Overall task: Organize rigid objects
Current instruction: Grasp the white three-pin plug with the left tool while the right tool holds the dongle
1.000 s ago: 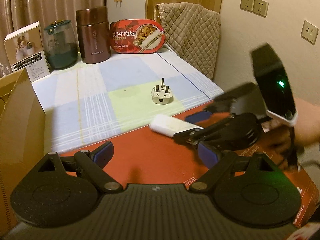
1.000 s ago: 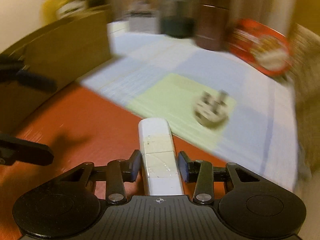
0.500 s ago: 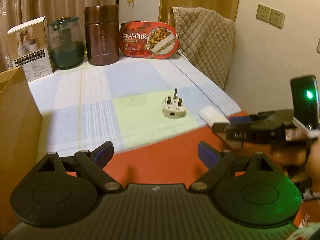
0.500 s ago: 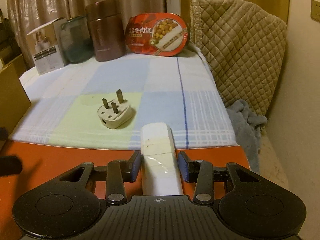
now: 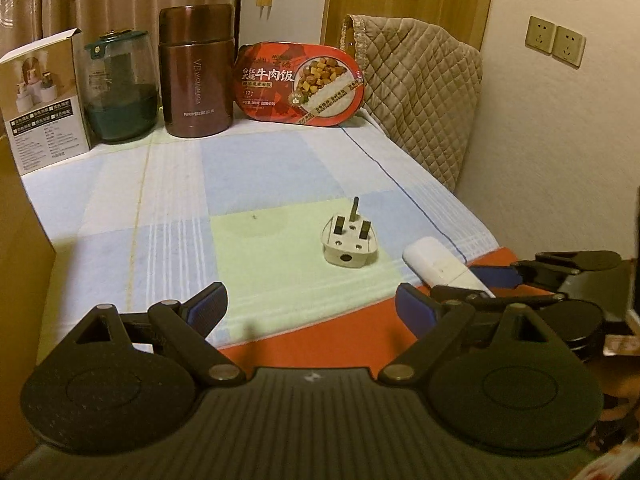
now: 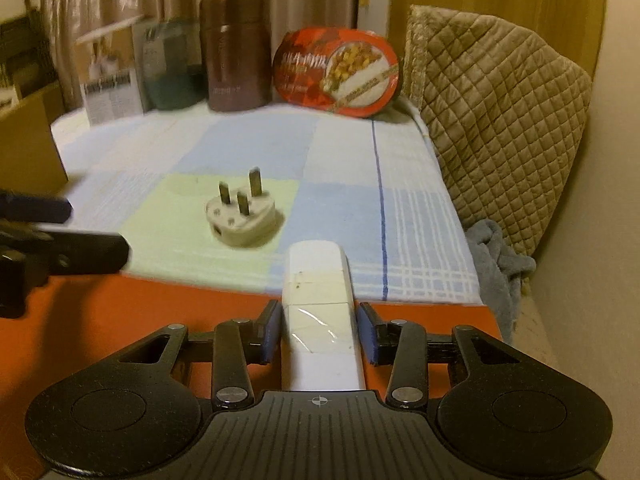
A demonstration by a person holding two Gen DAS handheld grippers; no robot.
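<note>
We've got the right gripper (image 6: 319, 332) clamped on the white remote (image 6: 320, 312), most of it sticking out past the jaws, left gripper (image 5: 310, 306) wide open and empty, plug (image 6: 241, 218) ahead-left of the right jaws; a shallow grip could let the remote pivot or slip.

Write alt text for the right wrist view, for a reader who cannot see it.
The right gripper holds a white bar-shaped device between its blue pads, pointing forward over a red surface toward a checked cloth. A white three-pin plug lies pins-up on the cloth just ahead, and a box, jars and a red food tray stand at the back.
</note>
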